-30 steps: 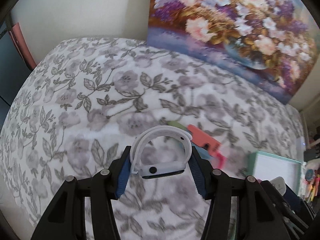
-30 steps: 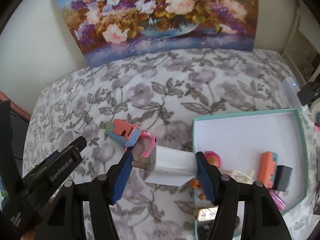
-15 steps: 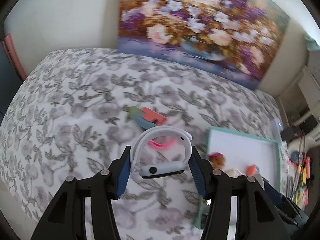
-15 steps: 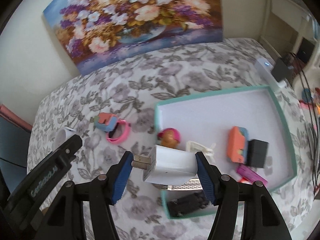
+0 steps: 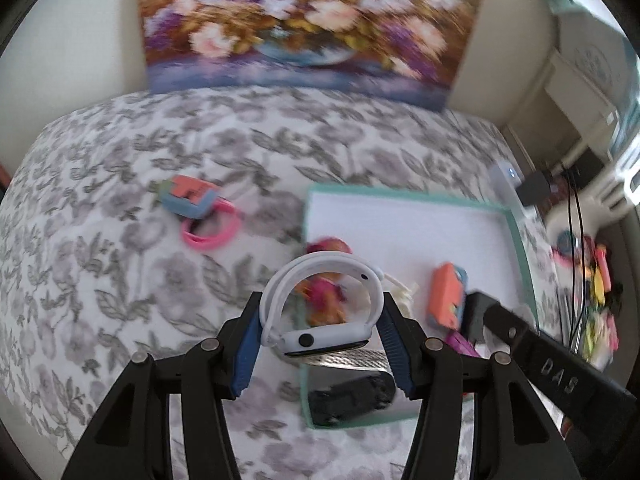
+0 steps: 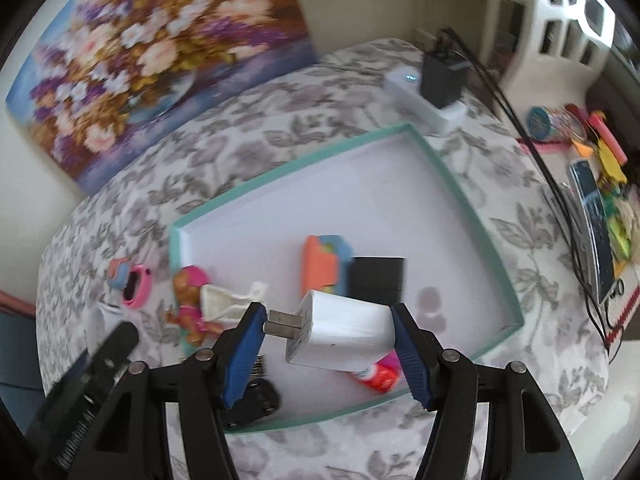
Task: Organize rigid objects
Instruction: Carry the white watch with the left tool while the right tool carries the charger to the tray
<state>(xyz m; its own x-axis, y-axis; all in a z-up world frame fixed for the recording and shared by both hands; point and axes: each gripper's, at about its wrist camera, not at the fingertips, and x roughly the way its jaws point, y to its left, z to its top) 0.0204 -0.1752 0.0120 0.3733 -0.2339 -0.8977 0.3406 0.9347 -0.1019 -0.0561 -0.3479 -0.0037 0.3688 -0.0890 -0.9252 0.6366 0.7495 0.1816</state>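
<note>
Your left gripper [image 5: 320,328] clamps a white smartwatch [image 5: 320,308]; your right gripper [image 6: 328,332] clamps a white charger [image 6: 340,332], hiding tray [image 6: 472,200] items behind.

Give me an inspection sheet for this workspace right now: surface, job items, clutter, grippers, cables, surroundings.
Surface: grey floral cloth.
Job's things: teal tray holds a doll, orange block, black box, black car; pink watch lies on the cloth outside it.
Clutter: colourful stationery off to the right.
Grippers: left gripper clamps a white watch; right gripper clamps a white charger over the tray.
Cables: black cords from a black adapter.
Surroundings: flower painting, pale wall.
</note>
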